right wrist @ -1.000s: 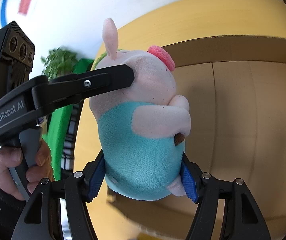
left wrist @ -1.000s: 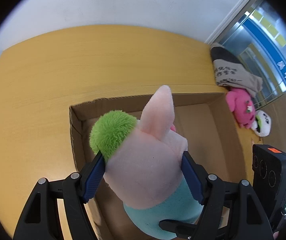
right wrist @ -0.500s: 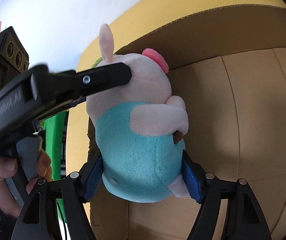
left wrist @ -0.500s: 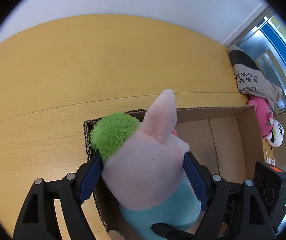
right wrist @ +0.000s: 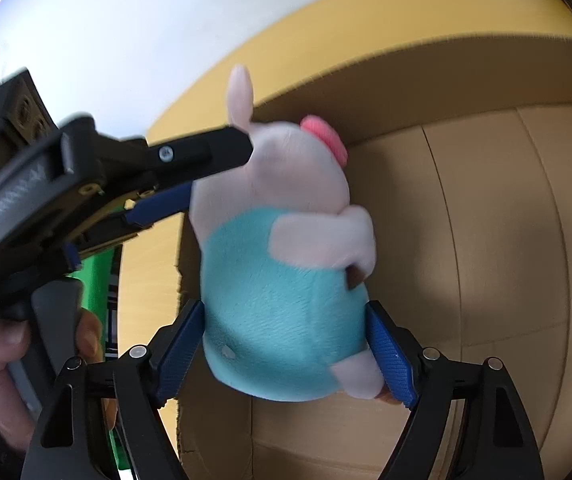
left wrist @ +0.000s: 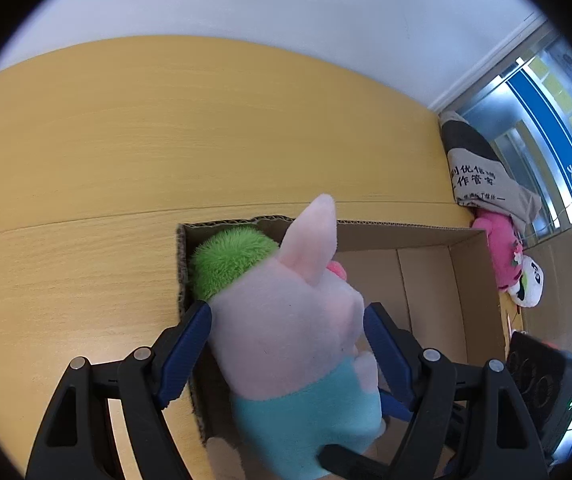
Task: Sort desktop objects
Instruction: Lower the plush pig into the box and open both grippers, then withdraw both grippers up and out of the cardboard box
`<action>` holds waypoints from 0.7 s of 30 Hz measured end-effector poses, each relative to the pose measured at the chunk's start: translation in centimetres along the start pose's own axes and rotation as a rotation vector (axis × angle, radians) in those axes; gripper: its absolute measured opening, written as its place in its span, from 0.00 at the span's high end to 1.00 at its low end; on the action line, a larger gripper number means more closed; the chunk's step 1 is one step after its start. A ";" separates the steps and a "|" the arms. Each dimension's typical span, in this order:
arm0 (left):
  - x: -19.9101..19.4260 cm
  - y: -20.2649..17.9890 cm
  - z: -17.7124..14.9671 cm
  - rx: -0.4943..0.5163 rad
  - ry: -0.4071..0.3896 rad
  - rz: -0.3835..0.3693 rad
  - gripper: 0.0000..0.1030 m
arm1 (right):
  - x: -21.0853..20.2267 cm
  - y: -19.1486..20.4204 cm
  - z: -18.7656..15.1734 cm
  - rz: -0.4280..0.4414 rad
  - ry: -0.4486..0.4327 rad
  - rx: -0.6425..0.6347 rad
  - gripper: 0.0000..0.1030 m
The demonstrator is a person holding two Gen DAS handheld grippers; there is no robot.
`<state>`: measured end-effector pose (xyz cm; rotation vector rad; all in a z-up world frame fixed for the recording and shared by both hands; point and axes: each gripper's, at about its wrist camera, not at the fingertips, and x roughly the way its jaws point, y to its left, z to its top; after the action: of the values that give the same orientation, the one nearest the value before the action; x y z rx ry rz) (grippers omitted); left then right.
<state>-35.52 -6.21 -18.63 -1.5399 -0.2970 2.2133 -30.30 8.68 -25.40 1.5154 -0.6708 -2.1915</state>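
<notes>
Left wrist view, left gripper (left wrist: 287,332) blue pads around the pig plush toy (left wrist: 286,344) head, right pad just apart, cardboard box (left wrist: 425,232) beneath at 12 o'clock on yellow table (left wrist: 126,140), right gripper (right wrist: 286,344) jaws just opening beside the turquoise body, left pad touching, right pad barely apart.

I see my right gripper (right wrist: 286,344), jaws just widening, flanking the pale-pink plush pig in a turquoise outfit (right wrist: 282,280) over the open brown cardboard box (right wrist: 485,240).

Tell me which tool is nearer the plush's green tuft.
Left. The left tool brackets the plush's head, one finger beside the green tuft; the right tool brackets the turquoise body. Both tools' jaws have just been opening around the plush.
</notes>
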 end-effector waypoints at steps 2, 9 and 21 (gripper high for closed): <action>-1.1 0.2 -0.3 0.012 -0.018 0.014 0.24 | -1.4 0.1 0.2 0.059 -0.016 -0.011 0.18; -4.2 -1.0 -5.1 0.061 -0.040 -0.055 0.24 | -7.8 -2.8 -0.1 0.123 0.013 -0.094 0.18; -0.8 -4.4 -19.4 0.059 0.160 -0.062 0.25 | -14.2 -15.6 -10.6 -0.344 0.237 -0.201 0.18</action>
<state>-16.29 -3.97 -23.24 -1.6417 -0.2256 2.0190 -16.28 27.56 -27.07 1.8483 -0.1153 -2.1819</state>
